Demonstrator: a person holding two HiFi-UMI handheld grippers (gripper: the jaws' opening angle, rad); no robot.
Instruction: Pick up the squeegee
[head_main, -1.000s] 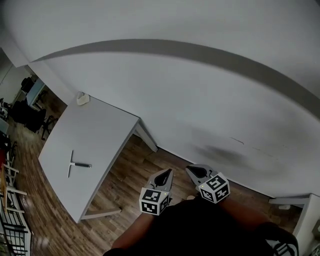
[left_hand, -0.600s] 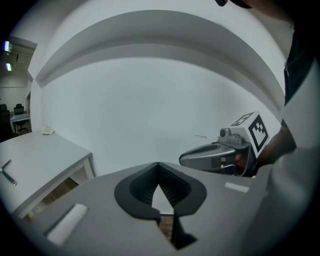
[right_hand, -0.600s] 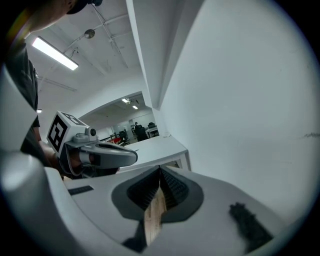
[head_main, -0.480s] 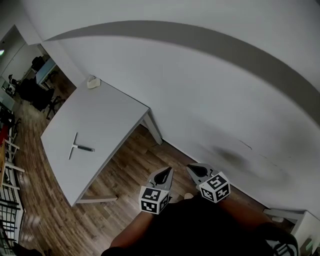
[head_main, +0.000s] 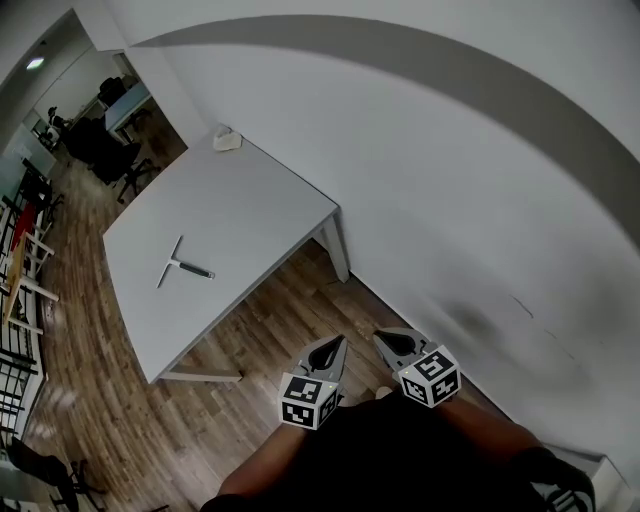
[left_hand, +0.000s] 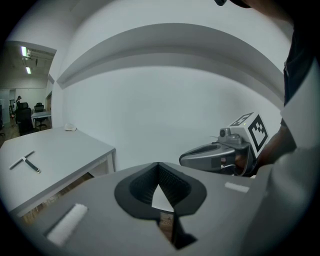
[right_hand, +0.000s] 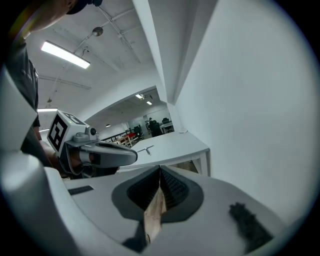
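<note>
The squeegee (head_main: 184, 265), a pale blade with a dark handle, lies flat on the grey table (head_main: 260, 215) at the upper left of the head view. It also shows small on the table in the left gripper view as the squeegee (left_hand: 27, 162), and tiny in the right gripper view as the squeegee (right_hand: 145, 149). Both grippers hang side by side over the wooden floor, well short of the table. My left gripper (head_main: 337, 343) is shut with nothing in it. My right gripper (head_main: 380, 338) is shut and empty too.
A small pale object (head_main: 227, 141) rests at the table's far corner by the white wall (head_main: 450, 180). Office chairs and desks (head_main: 110, 130) stand in the room beyond. Wooden floor (head_main: 150, 420) lies between me and the table; white railings (head_main: 15, 340) run along the left.
The view has swung toward the table: table and squeegee have shifted right and up in the head view, nearer the picture's middle. Both grippers keep their place in the picture, still shut.
</note>
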